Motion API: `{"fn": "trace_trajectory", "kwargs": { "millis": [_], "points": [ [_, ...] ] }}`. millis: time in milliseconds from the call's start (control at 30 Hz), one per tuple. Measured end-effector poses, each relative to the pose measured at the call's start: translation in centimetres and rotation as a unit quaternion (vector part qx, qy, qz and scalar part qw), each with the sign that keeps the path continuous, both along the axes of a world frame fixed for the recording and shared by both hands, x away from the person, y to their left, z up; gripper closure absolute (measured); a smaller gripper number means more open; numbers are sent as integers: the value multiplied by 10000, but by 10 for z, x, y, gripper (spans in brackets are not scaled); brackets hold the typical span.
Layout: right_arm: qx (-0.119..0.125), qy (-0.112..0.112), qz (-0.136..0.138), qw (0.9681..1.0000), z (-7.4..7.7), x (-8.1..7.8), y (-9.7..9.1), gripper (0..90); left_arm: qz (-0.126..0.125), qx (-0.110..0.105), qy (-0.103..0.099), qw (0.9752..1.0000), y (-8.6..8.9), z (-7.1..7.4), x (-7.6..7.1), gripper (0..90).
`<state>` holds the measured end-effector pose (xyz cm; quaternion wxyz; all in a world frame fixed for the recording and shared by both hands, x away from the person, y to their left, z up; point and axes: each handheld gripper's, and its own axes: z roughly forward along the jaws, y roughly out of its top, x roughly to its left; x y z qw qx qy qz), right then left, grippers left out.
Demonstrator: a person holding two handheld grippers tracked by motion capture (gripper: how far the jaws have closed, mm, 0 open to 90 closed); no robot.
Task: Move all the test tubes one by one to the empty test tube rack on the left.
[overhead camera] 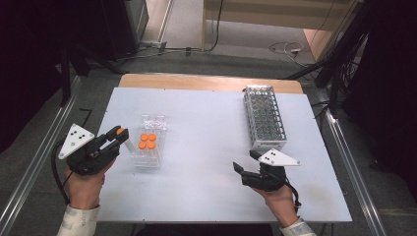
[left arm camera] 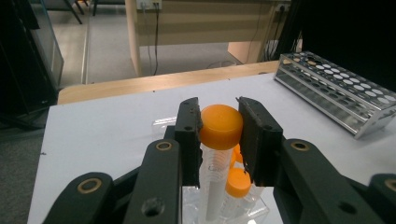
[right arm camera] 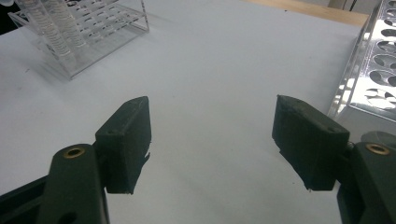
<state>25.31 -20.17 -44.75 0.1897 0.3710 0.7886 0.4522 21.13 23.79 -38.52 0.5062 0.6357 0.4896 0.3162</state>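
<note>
My left gripper [overhead camera: 119,133] [left arm camera: 219,127] is shut on the orange cap of a clear tube [left arm camera: 220,122], whose body [left arm camera: 214,186] hangs down over a clear plastic rack [overhead camera: 147,160] [left arm camera: 254,212]. Several more orange-capped tubes [overhead camera: 147,141] [left arm camera: 238,182] stand in that rack. In the high view the held tube [overhead camera: 127,142] sits at the rack's left edge. My right gripper [overhead camera: 244,161] [right arm camera: 212,140] stands open over bare white table, nothing between its jaws. The clear rack [right arm camera: 79,32] lies far up-left in the right gripper view.
A long metal tube rack [overhead camera: 264,118] [left arm camera: 336,91] [right arm camera: 373,70] lies at the right back of the white table top [overhead camera: 206,128], close to my right gripper. A wooden strip [overhead camera: 206,81] edges the table's far side. Cables and floor lie beyond.
</note>
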Motion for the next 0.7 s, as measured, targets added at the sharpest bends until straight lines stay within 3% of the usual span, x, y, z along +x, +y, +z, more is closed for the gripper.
{"fn": "trace_trajectory", "kwargs": {
  "millis": [467, 700],
  "points": [
    [10, -28, -12, 10000, 1, 0, -2, 269, 79, 394, 107, 9991, -15, -25, 11, 697],
    [7, -26, -10, 10000, 0, 0, -2, 270, 163, 380, 161, 9990, -16, -35, 8, 694]
  ]
}}
